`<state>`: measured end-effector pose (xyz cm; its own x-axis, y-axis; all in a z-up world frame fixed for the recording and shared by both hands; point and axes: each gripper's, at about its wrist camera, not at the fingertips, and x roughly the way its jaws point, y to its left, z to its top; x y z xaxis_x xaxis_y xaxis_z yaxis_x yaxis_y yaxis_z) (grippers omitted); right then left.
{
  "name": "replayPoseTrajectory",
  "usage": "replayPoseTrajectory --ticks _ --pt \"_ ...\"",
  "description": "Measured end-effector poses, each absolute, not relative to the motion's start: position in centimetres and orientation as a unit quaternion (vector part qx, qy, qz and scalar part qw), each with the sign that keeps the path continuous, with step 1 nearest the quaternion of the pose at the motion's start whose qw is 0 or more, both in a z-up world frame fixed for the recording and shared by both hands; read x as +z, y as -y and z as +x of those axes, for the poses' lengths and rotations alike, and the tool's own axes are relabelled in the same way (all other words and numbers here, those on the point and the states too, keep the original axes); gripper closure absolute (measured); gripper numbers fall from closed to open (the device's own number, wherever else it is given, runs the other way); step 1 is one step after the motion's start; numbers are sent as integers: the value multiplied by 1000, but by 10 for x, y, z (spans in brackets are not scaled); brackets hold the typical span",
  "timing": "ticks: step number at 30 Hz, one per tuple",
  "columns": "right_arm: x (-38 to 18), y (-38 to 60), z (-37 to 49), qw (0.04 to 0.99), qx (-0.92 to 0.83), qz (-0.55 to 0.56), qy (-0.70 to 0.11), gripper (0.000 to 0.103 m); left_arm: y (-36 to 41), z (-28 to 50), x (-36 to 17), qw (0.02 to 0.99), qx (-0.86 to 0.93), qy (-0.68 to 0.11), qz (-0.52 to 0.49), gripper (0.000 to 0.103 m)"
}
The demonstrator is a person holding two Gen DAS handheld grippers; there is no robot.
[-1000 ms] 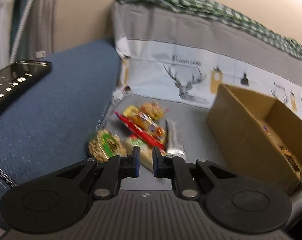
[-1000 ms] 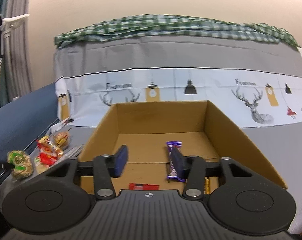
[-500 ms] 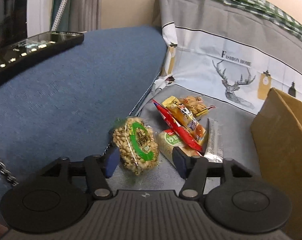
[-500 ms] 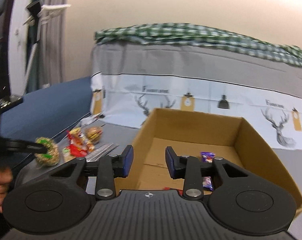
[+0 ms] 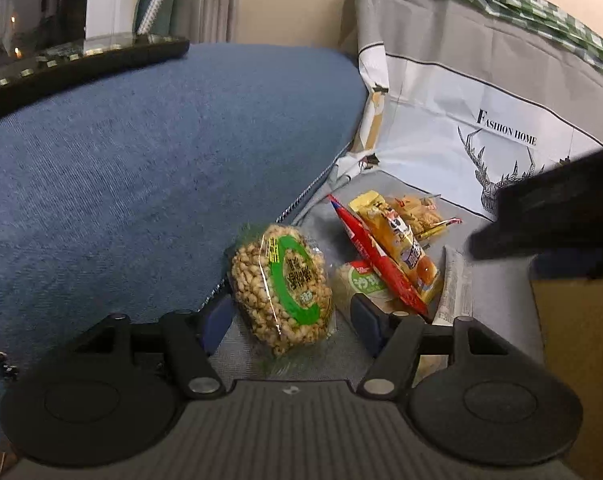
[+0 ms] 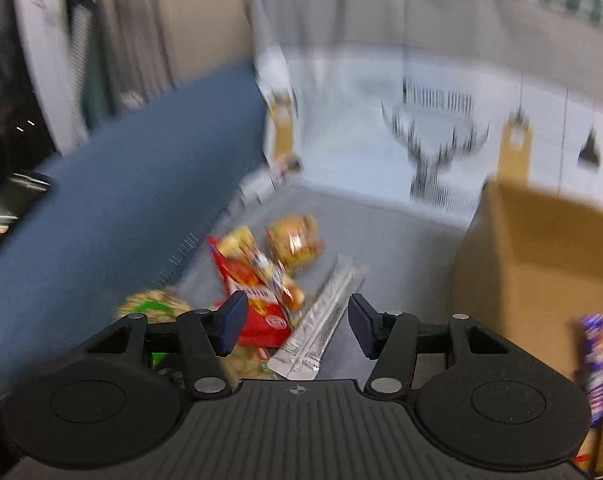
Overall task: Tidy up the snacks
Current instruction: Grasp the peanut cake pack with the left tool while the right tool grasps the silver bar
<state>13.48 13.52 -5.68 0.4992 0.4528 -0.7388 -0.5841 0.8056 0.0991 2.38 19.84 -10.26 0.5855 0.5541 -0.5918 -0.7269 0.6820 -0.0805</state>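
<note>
Left gripper (image 5: 291, 318) hangs with its jaws opening around the round peanut pack (image 5: 282, 289), which lies between the blue pads (image 5: 218, 316) on the grey cover (image 5: 385, 188); the pads do not visibly press it. At two o'clock from that pack lie a red packet (image 5: 375, 264), a yellow packet (image 5: 397, 236) and a silver bar (image 5: 455, 280). Right gripper (image 6: 295, 326), in a blurred view, has its jaws opening over the red packet (image 6: 257, 312) and silver bar (image 6: 321, 324), gripping nothing. At three o'clock stands the cardboard box (image 6: 537, 248), a purple bar (image 6: 595, 364) inside.
</note>
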Motion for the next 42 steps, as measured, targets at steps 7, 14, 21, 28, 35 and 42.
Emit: replayPoseTrajectory --ticks 7,14,21,28,35,42 --pt "-131 -159 184 845 208 -94 -483 40 -211 30 -107 874 358 -272 -184 37" --pt "-137 -152 173 844 226 -123 -472 74 -224 25 -109 869 353 -262 -227 71" --pt "-95 -135 127 852 258 -142 -433 79 -217 19 -97 889 317 -250 -217 77" --pt "-67 -104 58 848 300 -136 -415 103 -215 -1 -74 908 234 -259 -233 77" --pt "-94 -75 9 843 317 -160 -404 102 -228 -24 -73 892 104 -327 -296 77" --pt "-115 -75 9 854 315 -124 -395 43 -222 -25 -75 887 104 -349 -283 77"
